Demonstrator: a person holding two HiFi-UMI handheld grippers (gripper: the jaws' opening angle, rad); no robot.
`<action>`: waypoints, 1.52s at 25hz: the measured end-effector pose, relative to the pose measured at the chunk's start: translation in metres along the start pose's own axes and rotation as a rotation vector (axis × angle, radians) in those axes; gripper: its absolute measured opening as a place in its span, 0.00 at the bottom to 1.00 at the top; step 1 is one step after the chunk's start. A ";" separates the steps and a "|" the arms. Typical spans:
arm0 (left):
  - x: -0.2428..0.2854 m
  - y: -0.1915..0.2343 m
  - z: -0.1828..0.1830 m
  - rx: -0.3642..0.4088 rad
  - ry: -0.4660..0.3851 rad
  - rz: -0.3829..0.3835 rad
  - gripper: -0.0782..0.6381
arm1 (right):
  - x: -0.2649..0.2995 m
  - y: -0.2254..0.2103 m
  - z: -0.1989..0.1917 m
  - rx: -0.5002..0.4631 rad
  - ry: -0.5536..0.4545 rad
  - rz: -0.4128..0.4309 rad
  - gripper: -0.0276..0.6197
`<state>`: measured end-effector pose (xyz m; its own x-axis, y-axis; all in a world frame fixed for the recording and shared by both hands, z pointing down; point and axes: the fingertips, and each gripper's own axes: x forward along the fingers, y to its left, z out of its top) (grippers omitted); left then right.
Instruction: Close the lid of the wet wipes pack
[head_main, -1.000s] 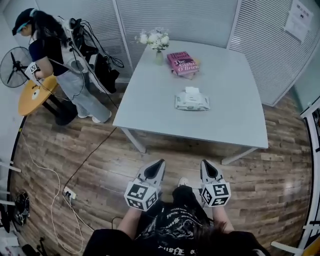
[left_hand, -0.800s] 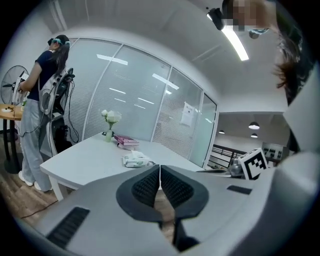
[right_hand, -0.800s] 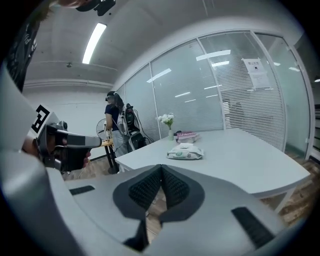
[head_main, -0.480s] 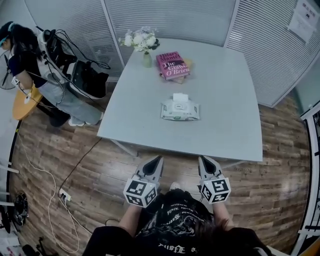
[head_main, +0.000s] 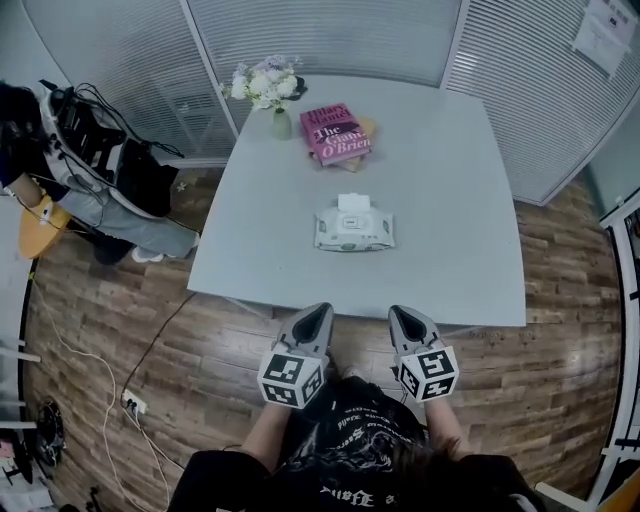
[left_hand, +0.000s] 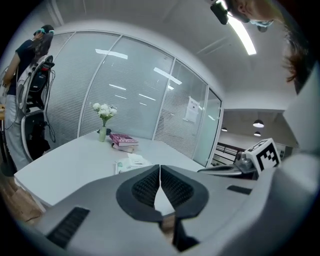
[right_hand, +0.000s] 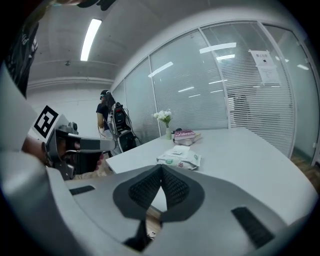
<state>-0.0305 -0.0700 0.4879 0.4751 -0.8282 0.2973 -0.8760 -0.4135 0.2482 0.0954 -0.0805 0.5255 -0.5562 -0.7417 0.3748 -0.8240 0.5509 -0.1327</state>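
The white wet wipes pack (head_main: 353, 230) lies in the middle of the pale grey table (head_main: 250, 250), its lid flap standing open at the far side. The same pack (left_hand: 131, 162) shows beyond the jaws in the left gripper view, and the pack (right_hand: 179, 157) also in the right gripper view. My left gripper (head_main: 317, 314) and right gripper (head_main: 399, 316) hover side by side at the table's near edge, short of the pack. Both are shut with nothing between the jaws, as seen at the left gripper (left_hand: 160, 167) and the right gripper (right_hand: 161, 169).
A pink book (head_main: 336, 132) on another book and a small vase of white flowers (head_main: 266, 88) stand at the table's far end. A person (head_main: 60, 190) with cabled gear stands left of the table. Glass walls with blinds enclose the room; a cable (head_main: 110, 385) runs over the wood floor.
Both grippers and the head have moved forward toward the table, so the table and pack now lie nearer. The jaws stayed shut. The person at the left has slid further toward the frame's edge.
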 end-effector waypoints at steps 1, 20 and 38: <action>0.005 0.004 0.002 0.012 -0.003 0.006 0.12 | 0.005 0.000 0.003 0.009 0.000 0.006 0.04; 0.125 0.106 0.048 0.058 0.112 -0.115 0.12 | 0.159 -0.070 0.093 0.133 0.105 -0.039 0.11; 0.190 0.141 0.028 0.008 0.233 -0.115 0.12 | 0.253 -0.114 0.102 0.074 0.292 0.103 0.27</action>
<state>-0.0658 -0.2962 0.5533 0.5772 -0.6663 0.4721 -0.8152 -0.5039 0.2855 0.0378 -0.3703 0.5420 -0.5917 -0.5361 0.6021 -0.7763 0.5804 -0.2461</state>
